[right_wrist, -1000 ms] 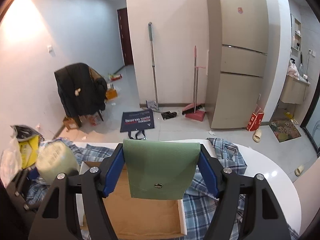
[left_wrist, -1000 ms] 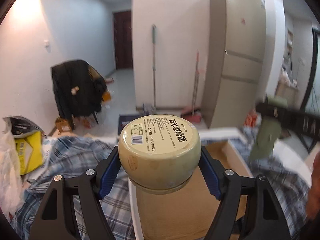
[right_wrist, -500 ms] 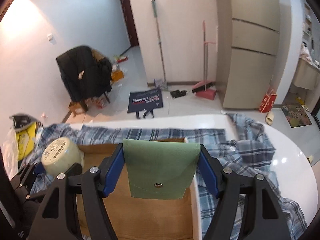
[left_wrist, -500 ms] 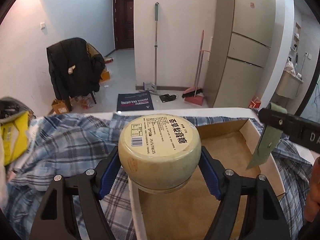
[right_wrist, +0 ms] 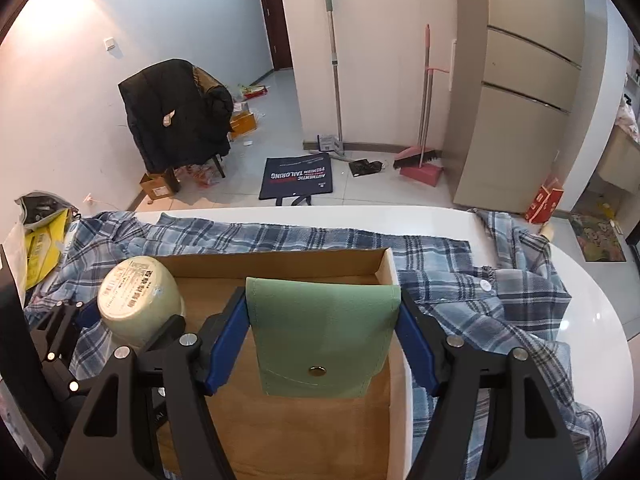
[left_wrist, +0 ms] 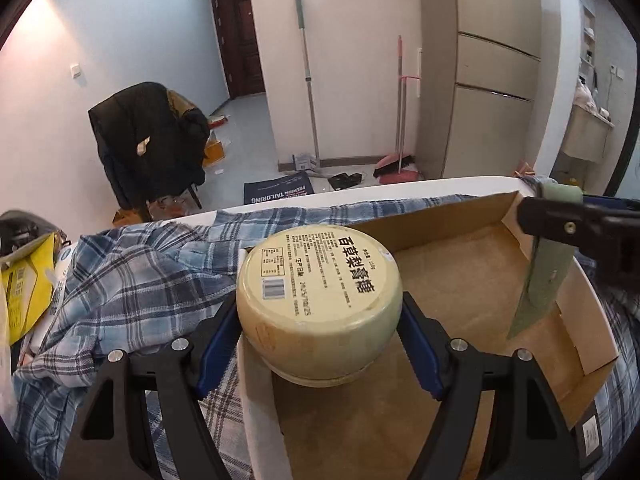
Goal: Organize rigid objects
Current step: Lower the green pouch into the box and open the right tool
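Note:
My left gripper [left_wrist: 320, 336] is shut on a round cream jar [left_wrist: 320, 292] with a printed label on its flat end. It hangs over the left end of an open cardboard box [left_wrist: 448, 216]. My right gripper [right_wrist: 322, 344] is shut on a flat green pouch [right_wrist: 324, 336] with a metal snap, held over the same cardboard box [right_wrist: 280, 262] near its right wall. In the left wrist view the right gripper [left_wrist: 576, 228] and green pouch [left_wrist: 540, 280] show at the right. In the right wrist view the jar [right_wrist: 138, 298] and left gripper [right_wrist: 132, 320] show at the left.
The box lies on a blue plaid shirt [right_wrist: 480, 280] spread over a white rounded table [right_wrist: 600, 304]. A yellow package [left_wrist: 24, 280] sits at the table's left end. Beyond the table are a chair with a black jacket [right_wrist: 176, 112], a mop, a broom and a fridge [right_wrist: 516, 80].
Both grippers have come down toward the box with their loads still held. The views tilted downward, so the box and shirt now fill more of each frame.

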`<action>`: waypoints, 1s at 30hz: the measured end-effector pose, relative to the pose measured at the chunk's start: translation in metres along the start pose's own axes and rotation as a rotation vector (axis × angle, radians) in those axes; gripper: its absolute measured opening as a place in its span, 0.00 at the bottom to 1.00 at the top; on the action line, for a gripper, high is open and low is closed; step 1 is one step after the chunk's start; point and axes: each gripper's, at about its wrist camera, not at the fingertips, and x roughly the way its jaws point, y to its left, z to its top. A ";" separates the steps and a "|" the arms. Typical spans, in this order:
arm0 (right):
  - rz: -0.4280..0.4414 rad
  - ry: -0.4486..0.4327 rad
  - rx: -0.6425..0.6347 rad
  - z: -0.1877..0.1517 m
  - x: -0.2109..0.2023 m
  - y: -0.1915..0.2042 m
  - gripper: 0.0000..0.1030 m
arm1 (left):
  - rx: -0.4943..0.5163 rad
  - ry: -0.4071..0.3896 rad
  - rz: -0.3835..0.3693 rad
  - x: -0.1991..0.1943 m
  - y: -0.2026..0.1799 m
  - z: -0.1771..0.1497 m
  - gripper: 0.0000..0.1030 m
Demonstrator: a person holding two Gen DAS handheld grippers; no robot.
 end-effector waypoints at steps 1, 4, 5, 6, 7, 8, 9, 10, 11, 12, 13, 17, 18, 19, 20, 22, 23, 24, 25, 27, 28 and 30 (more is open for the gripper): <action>0.012 0.005 0.003 0.000 0.001 0.000 0.67 | 0.000 -0.004 -0.010 -0.001 -0.001 0.000 0.81; 0.015 0.013 0.003 0.000 0.004 0.000 0.67 | -0.016 -0.014 -0.009 -0.004 0.001 0.001 0.90; 0.011 0.014 0.001 0.000 0.004 0.000 0.67 | -0.024 -0.010 -0.009 -0.004 0.002 0.002 0.90; 0.006 0.017 0.000 0.000 0.005 0.000 0.67 | -0.038 -0.004 -0.013 -0.003 0.004 0.003 0.90; 0.003 0.018 0.000 -0.001 0.005 0.000 0.67 | -0.060 -0.001 -0.019 -0.003 0.008 0.004 0.90; 0.004 0.016 0.000 0.000 0.004 -0.001 0.67 | -0.085 -0.006 -0.028 -0.005 0.013 0.005 0.90; 0.009 0.012 -0.001 0.000 0.004 0.000 0.67 | -0.111 -0.021 -0.038 -0.009 0.018 0.006 0.90; 0.012 0.011 -0.004 0.000 0.004 0.000 0.67 | -0.140 -0.064 -0.059 -0.017 0.025 0.008 0.90; 0.013 0.011 -0.009 0.000 0.004 0.000 0.67 | -0.147 -0.115 -0.075 -0.024 0.029 0.008 0.90; 0.012 0.008 -0.015 0.000 0.005 0.001 0.67 | -0.147 -0.158 -0.078 -0.031 0.032 0.008 0.90; 0.010 0.007 -0.020 -0.001 0.007 0.002 0.67 | -0.143 -0.232 -0.069 -0.041 0.036 0.006 0.90; -0.013 0.029 -0.027 -0.004 0.019 0.004 0.67 | -0.166 -0.357 -0.046 -0.061 0.044 0.005 0.92; -0.028 0.034 -0.015 -0.004 0.022 0.003 0.67 | -0.179 -0.367 -0.055 -0.063 0.046 0.004 1.00; -0.033 0.032 -0.007 -0.005 0.023 0.002 0.67 | -0.191 -0.377 -0.063 -0.065 0.048 0.004 1.00; -0.030 0.028 -0.005 -0.006 0.025 0.002 0.67 | -0.200 -0.389 -0.057 -0.066 0.050 0.004 1.00; -0.016 0.033 -0.016 -0.006 0.027 0.004 0.67 | -0.204 -0.415 -0.017 -0.071 0.053 0.004 1.00; -0.008 0.030 -0.019 -0.007 0.028 0.005 0.67 | -0.202 -0.422 -0.008 -0.073 0.054 0.004 1.00; -0.002 0.024 -0.019 -0.007 0.028 0.006 0.67 | -0.201 -0.426 -0.010 -0.075 0.055 0.005 1.00; -0.001 0.019 -0.020 -0.007 0.028 0.007 0.67 | -0.205 -0.430 -0.012 -0.077 0.055 0.006 1.00; -0.002 0.008 -0.019 -0.008 0.028 0.009 0.70 | -0.210 -0.437 -0.016 -0.079 0.055 0.006 1.00; -0.004 0.000 -0.014 -0.008 0.027 0.009 0.76 | -0.209 -0.439 -0.017 -0.081 0.055 0.007 1.00; -0.016 -0.037 0.006 -0.008 0.022 0.008 0.85 | -0.199 -0.443 -0.015 -0.084 0.054 0.009 1.00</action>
